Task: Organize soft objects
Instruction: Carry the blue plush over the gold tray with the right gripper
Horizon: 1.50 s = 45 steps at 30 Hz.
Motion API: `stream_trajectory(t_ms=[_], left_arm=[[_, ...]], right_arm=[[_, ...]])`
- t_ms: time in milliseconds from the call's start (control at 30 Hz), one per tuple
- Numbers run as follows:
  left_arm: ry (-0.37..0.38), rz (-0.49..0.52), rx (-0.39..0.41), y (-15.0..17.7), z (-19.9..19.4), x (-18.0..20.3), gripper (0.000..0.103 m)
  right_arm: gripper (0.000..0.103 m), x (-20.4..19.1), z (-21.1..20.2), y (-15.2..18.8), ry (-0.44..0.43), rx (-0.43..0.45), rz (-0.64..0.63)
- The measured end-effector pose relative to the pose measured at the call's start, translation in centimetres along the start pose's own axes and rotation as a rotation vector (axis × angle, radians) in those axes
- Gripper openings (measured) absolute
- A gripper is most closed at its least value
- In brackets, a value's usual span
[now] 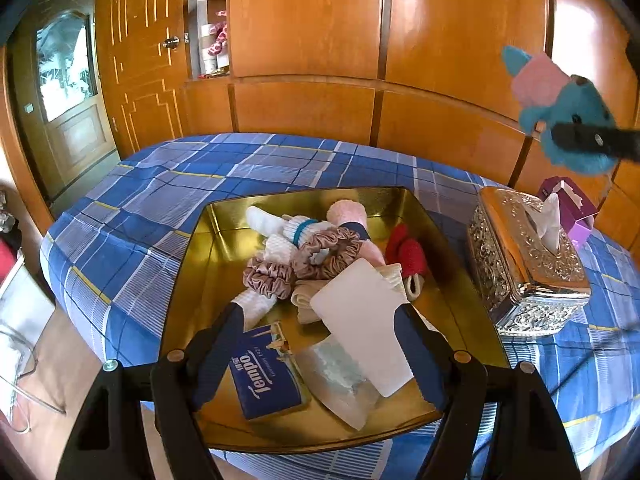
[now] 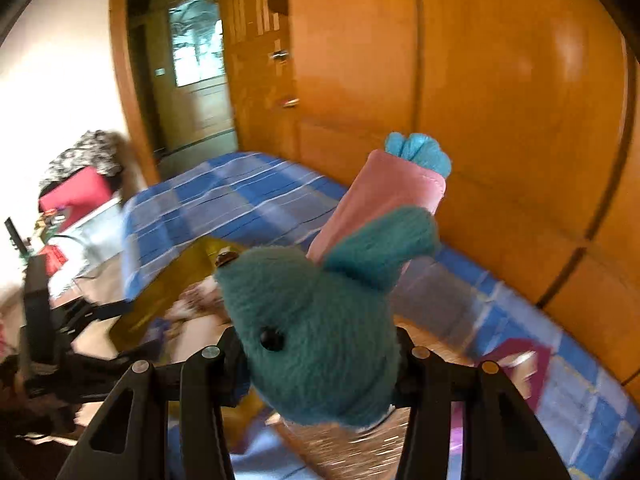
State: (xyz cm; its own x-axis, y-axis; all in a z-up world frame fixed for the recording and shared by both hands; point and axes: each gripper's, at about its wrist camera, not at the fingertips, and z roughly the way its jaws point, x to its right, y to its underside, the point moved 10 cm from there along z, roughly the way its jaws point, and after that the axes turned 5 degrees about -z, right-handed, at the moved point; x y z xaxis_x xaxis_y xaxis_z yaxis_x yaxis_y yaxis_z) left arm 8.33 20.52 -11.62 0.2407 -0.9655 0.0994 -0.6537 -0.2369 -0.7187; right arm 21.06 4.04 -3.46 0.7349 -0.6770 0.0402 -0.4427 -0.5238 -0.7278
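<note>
Already in the shallow gold metal tray point(image 1: 192, 248) on the blue plaid bed point(image 1: 132, 200): socks, scrunchies, tissue packs. Left hand-held gripper point(image 1: 320, 340) wide, empty. Right hand-held gripper point(image 2: 320, 364) clamping teal-and-pink plush toy point(image 2: 320, 320) aloft, yet to be placed.

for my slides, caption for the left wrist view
Open left fingers over a gold tray of soft things; a blue plush toy is held above.

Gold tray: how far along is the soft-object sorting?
Done: the gold tray already holds scrunchies, socks, a red plush and a tissue pack. In hand: the right hand-held gripper grips a blue plush toy in the air; the left hand-held gripper hovers open over the tray. Left: placing that toy.
</note>
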Motion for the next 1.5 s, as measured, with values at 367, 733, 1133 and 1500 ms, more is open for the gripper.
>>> stream_trajectory(t_ms=[367, 733, 1133, 1500], left_arm=[[-0.026, -0.02, 0.005, -0.1, 0.0, -0.9, 0.078], [-0.06, -0.053, 0.016, -0.5, -0.1, -2.7, 0.078], [-0.133, -0.148, 0.044, -1.1, -1.0, -7.8, 0.078], [-0.156, -0.245, 0.05, -1.3, -0.9, -11.6, 0.078]], right_arm=[[0.049, -7.1, 2.0, 3.3, -0.133, -0.027, 0.006], [0.049, -11.9, 5.1, 6.7, -0.245, -0.113, 0.028], [0.049, -12.9, 6.4, 4.2, -0.208, -0.093, 0.029], [0.049, -9.7, 5.3, 5.7, -0.075, -0.123, 0.006]])
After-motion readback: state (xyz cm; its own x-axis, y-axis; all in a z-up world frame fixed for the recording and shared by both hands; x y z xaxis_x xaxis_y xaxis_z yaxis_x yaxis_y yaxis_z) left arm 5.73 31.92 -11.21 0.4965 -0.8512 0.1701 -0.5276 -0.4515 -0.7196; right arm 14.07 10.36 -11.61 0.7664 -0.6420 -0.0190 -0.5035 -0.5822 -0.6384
